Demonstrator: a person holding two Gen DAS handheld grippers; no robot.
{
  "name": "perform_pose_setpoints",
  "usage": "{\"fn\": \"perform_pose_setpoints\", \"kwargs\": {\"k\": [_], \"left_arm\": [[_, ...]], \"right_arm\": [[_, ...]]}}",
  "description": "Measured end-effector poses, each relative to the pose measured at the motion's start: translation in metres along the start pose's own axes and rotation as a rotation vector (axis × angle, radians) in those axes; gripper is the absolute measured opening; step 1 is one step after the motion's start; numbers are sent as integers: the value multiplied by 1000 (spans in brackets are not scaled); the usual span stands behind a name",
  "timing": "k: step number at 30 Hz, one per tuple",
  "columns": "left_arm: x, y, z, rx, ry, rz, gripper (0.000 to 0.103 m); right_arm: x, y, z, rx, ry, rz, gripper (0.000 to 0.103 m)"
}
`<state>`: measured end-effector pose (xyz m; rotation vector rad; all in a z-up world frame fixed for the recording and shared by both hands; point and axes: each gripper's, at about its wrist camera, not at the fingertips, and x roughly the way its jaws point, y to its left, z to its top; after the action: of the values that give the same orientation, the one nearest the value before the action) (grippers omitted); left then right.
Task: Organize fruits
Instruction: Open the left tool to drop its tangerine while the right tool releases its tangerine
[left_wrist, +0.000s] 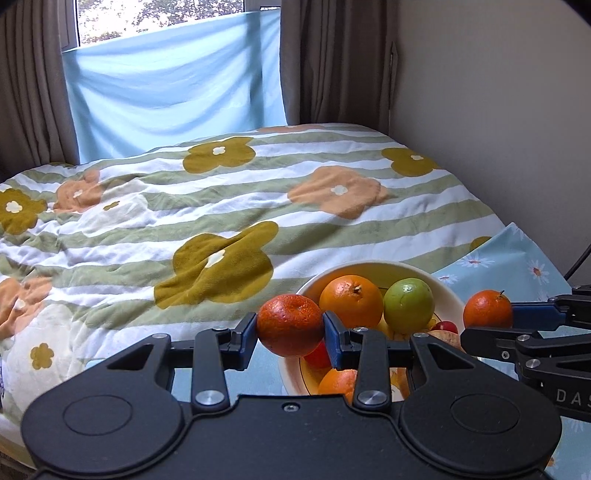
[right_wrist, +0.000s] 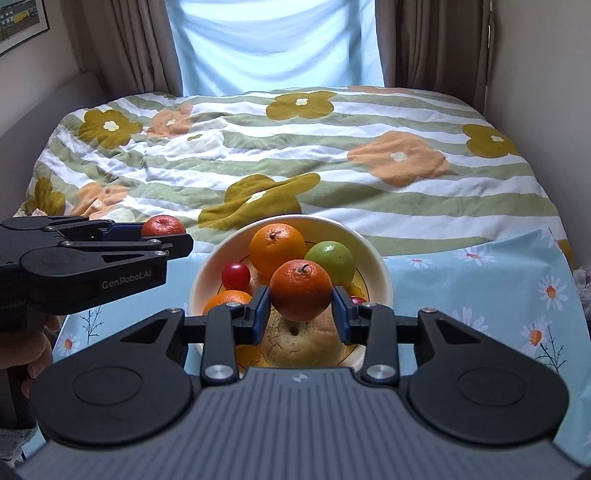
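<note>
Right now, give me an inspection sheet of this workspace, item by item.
Surface: blue daisy cloth under the bowl, floral duvet beyond.
Job's things: bowl holds a large orange, green fruit, small red fruit, another orange and a brownish fruit.
Clutter: nothing seen.
Grippers: left gripper shut on a reddish tangerine; right gripper shut on a second tangerine, above the bowl.
Cables: one dark cable at the wall.
Surroundings: brown curtains, blue sheet across the window.
</note>
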<state>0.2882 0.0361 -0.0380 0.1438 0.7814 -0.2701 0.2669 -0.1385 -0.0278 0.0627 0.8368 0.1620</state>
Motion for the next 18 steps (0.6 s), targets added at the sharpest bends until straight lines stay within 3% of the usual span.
{"fn": "perform_pose_setpoints", "kwargs": {"k": [13, 15, 16, 18], "left_arm": [[55, -3, 5, 45, 66, -71, 43], [54, -3, 4, 48, 54, -76, 66], [52, -3, 4, 48, 41, -75, 86], [45, -1, 4, 49, 10, -75, 93]], "right_arm": [[20, -7, 5, 63, 21, -64, 51], [19, -9, 5, 73, 19, -74, 51], [18, -10, 6, 76, 16, -80, 51], [14, -11, 6, 83, 10, -88, 51]]}}
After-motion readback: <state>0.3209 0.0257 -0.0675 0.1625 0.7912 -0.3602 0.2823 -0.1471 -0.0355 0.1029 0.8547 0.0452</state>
